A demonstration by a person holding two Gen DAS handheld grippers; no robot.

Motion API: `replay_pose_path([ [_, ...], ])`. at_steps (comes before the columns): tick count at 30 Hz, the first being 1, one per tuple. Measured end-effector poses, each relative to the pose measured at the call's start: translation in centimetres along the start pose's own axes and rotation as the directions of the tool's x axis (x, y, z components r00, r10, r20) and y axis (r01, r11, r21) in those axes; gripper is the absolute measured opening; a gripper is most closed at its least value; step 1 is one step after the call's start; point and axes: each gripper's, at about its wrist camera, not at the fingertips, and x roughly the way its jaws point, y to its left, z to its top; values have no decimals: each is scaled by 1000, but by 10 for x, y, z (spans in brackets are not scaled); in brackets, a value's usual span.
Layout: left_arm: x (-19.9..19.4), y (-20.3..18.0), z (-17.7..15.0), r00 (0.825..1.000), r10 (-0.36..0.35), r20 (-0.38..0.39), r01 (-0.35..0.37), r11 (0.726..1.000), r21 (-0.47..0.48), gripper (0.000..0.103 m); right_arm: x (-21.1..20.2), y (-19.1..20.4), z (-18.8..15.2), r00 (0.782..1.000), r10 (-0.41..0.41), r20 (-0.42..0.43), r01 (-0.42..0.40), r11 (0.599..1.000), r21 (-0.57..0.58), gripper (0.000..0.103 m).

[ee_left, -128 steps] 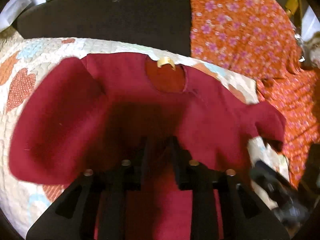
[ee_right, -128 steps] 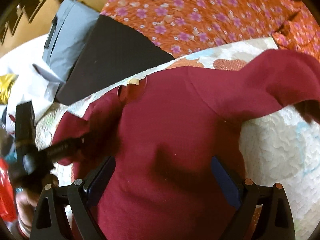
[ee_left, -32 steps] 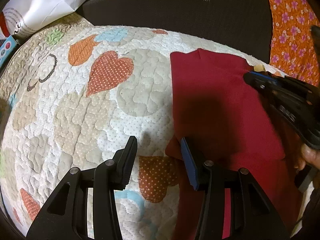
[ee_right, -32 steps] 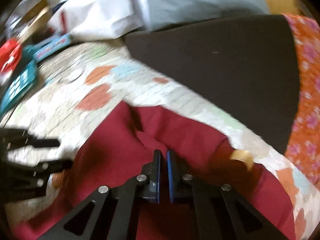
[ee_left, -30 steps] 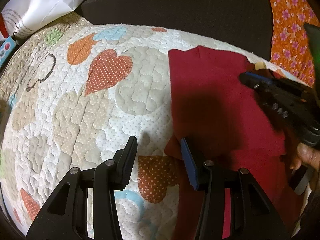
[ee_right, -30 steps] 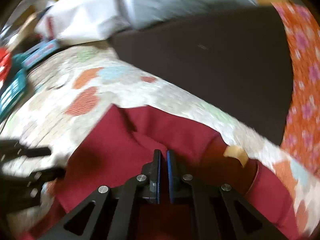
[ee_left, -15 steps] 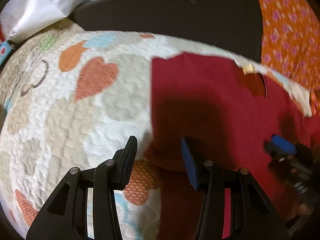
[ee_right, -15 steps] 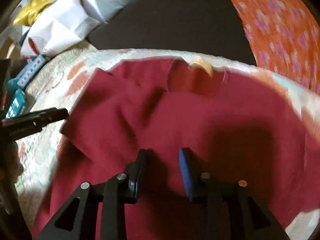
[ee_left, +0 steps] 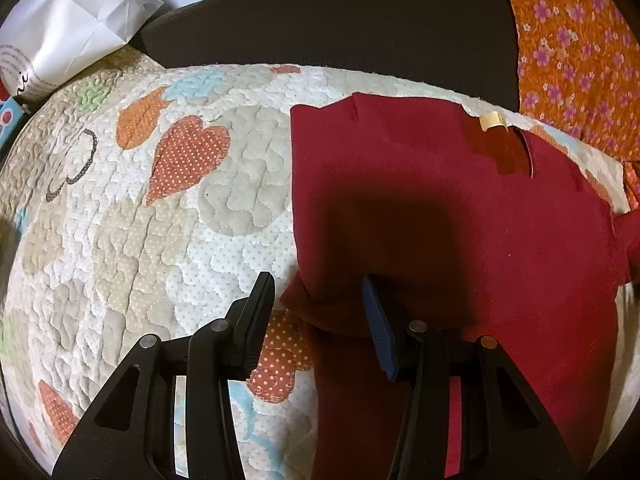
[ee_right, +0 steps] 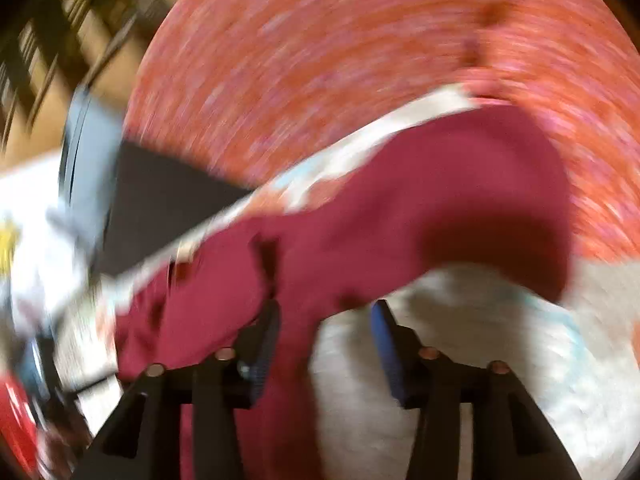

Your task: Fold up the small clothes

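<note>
A small dark red top (ee_left: 440,208) lies on a quilted heart-print pad (ee_left: 160,220), its left sleeve folded in over the body, a cream label (ee_left: 490,121) at the neck. My left gripper (ee_left: 318,304) is open, jaws wide, hovering at the folded left edge of the top without holding it. The right wrist view is heavily blurred. There my right gripper (ee_right: 324,324) is open, over the right side of the red top (ee_right: 420,208), whose right sleeve (ee_right: 520,240) lies spread out on the pad.
A dark mat (ee_left: 340,28) lies behind the pad. Orange flowered cloth (ee_left: 580,48) is at the right and fills the back of the right wrist view (ee_right: 360,60). A white paper bag (ee_left: 68,32) sits at the back left.
My right gripper let go of the folded left sleeve, opened and swung fast to the right side of the top. It has left the left wrist view. My left gripper stayed open at the folded edge.
</note>
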Motion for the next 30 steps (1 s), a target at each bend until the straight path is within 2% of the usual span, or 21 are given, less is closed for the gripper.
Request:
replay_pose_path([
  [1,0,-1,-1,1000,1,-1,-1,1000,2,45,-8,-11,1,999,10,41,-13,998,64,55],
  [2,1,-2,-1,1000,3,-3,-3,1000,5,45,-13,-20,2,997,14,74,-24,992,122,67],
  [3,1,-4,-2,1000,5,-5,-5,1000,11,45,-14,-29,2,995,19,101,-37,982,183,73],
  [7,1,-4,-2,1000,8,-4,-8,1000,23,45,4,-58,12,985,107,134,-151,913,379,73],
  [8,0,-3,-2,1000,5,-4,-5,1000,19,45,8,-65,15,981,108,158,-165,896,411,67],
  [9,-1,-2,-1,1000,-1,-3,1,1000,12,45,12,-73,21,980,103,173,-171,879,445,48],
  [11,-6,2,1,1000,-13,5,13,1000,-7,45,11,-86,39,980,89,177,-164,866,473,23],
  [12,-10,6,3,1000,-19,15,19,1000,-22,45,3,-82,50,978,66,197,-150,882,447,15],
  [13,-12,9,5,999,-22,24,23,999,-35,45,-8,-68,64,975,38,220,-121,918,377,11],
  [15,-19,17,11,998,-33,47,36,997,-71,45,-20,-25,87,968,36,250,-86,978,192,11],
  [17,-23,25,15,997,-42,63,49,993,-109,45,-23,37,93,963,77,257,-71,997,-33,11],
  [18,-25,29,16,997,-47,67,55,990,-128,45,-19,73,88,964,112,241,-76,985,-153,11],
  [20,-25,38,17,996,-60,61,69,984,-162,45,0,137,65,967,205,154,-142,929,-342,11],
  [21,-24,41,17,996,-64,58,74,982,-173,45,21,176,42,965,256,50,-209,873,-440,11],
  [22,-23,44,17,996,-68,55,77,980,-185,45,36,196,21,962,272,-22,-248,836,-489,11],
  [23,-23,46,17,996,-69,53,78,978,-195,45,56,216,-5,953,277,-119,-297,791,-535,13],
  [25,-23,49,18,996,-72,53,81,976,-202,45,101,243,-61,930,196,-310,-351,720,-599,15],
  [27,-24,49,18,995,-80,58,90,976,-200,45,127,248,-108,890,97,-445,-385,683,-621,15],
  [28,-24,48,18,995,-87,58,97,976,-196,45,130,245,-114,883,87,-461,-390,681,-620,15],
  [30,-23,46,18,994,-99,55,107,976,-188,45,125,235,-114,890,96,-445,-378,700,-605,22],
])
